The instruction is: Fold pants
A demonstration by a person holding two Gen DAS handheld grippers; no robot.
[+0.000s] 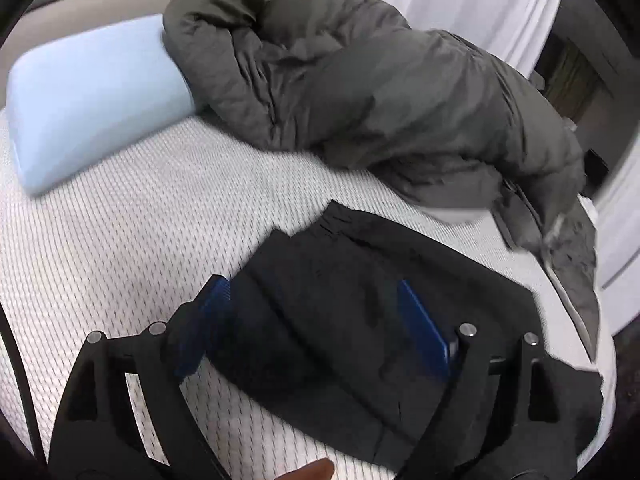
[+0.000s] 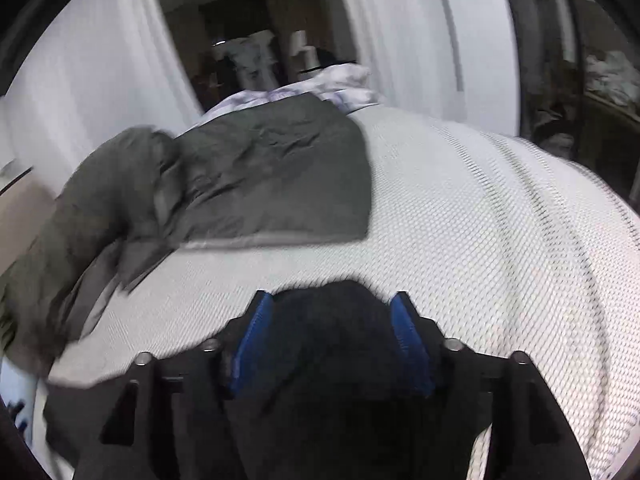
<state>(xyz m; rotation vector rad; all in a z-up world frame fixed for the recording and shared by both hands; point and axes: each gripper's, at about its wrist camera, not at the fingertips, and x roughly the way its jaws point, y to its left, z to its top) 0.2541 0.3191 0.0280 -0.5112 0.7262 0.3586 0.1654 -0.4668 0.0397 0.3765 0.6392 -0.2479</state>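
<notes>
Left gripper (image 1: 316,312): jaws are spread wide over the pants; nothing is clamped between the blue pads (image 1: 424,334). One pad is seen over the cloth and the other at its edge; whether either touches it cannot be told.

Right gripper (image 2: 332,332): jaws are set partly apart, with a bunch of black cloth filling the gap between the blue pads (image 2: 410,344). Whether the cloth is actually pinched cannot be told.

Pants (image 1: 360,320): black, laid on the bed below both grippers. In the left wrist view they are seen as a folded, roughly flat shape; in the right wrist view (image 2: 320,360) they are bunched up between the fingers.

Bed (image 1: 140,240): covered by a white cover with a fine woven pattern, on which the pants are rested.

Duvet (image 1: 360,92): dark grey, heaped in a crumpled mass beyond the pants, close to their far edge.

Pillow (image 1: 92,100): pale blue, lying against the left end of the duvet.

Curtains (image 2: 80,92): white, hung behind the bed.
</notes>
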